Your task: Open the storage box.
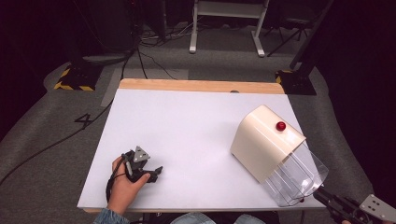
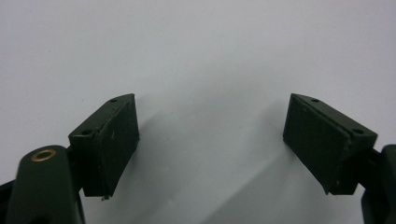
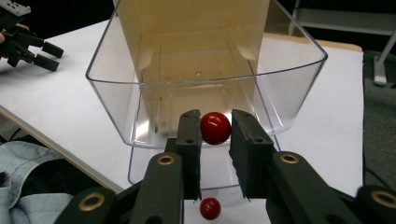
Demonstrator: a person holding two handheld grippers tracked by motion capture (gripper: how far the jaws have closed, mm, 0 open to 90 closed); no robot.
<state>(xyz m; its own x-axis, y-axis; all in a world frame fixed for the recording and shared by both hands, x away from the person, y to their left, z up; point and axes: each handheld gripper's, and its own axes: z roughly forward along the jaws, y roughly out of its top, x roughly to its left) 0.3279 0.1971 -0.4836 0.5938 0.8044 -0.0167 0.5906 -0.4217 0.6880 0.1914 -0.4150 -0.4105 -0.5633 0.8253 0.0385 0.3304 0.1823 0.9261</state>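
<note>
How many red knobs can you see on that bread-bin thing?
3: one on the cream cover's top, one on the clear door clamped in the right gripper, and one lower down near the table edge. Others may be hidden.

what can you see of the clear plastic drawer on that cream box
The clear plastic drawer is see-through with rounded corners and looks empty. It stands pulled partway out of the cream box, at the near right corner of the white table, past whose edge it juts. A red knob sits on its front wall, and the right gripper is shut on that knob. A second red knob shows lower down, on what looks like another clear drawer beneath.
</note>
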